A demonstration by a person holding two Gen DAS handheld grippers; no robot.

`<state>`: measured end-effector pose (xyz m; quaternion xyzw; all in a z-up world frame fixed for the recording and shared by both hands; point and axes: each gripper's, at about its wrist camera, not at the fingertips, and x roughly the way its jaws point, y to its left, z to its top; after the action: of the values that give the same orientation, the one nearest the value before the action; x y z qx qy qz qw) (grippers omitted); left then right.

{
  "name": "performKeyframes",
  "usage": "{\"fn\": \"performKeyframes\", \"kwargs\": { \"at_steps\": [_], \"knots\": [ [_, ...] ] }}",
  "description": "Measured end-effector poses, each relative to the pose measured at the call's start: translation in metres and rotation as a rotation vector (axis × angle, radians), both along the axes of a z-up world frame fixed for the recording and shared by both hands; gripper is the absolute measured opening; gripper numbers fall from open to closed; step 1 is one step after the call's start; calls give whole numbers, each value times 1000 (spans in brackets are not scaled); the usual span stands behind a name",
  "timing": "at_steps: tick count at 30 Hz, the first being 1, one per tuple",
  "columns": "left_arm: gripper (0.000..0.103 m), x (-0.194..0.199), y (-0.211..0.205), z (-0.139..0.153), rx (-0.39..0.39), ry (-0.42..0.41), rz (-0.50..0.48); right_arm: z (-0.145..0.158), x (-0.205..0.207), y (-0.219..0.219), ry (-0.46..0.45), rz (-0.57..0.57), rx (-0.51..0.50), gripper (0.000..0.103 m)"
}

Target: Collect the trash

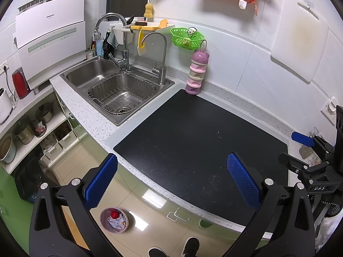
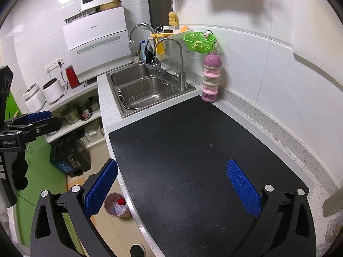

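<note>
A small pink trash bin stands on the floor below the counter, holding crumpled paper and a red item; it also shows in the right wrist view. A black mat covers the counter, with only small specks on it; it also shows in the right wrist view. My left gripper is open and empty above the mat's front edge. My right gripper is open and empty above the mat. The right gripper also shows at the left wrist view's right edge, and the left gripper at the right wrist view's left edge.
A steel sink with a wire basket lies at the back left, with two faucets. A stacked pink and purple container stands at the mat's far corner. A green basket hangs on the wall. A black bin stands on the floor.
</note>
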<state>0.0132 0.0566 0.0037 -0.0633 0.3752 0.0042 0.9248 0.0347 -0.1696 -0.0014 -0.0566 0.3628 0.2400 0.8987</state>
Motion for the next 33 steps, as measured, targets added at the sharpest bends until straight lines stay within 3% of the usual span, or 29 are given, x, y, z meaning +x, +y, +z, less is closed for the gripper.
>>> {"fn": "performKeyframes", "kwargs": {
  "at_steps": [28,33],
  "knots": [
    [100,0,-6,-3,-6,-9,-5,-1,-1,1,2,0,0,98],
    [100,2,-1,-5,-56,6,7,-1,0,1,1,0,-1,98]
  ]
}}
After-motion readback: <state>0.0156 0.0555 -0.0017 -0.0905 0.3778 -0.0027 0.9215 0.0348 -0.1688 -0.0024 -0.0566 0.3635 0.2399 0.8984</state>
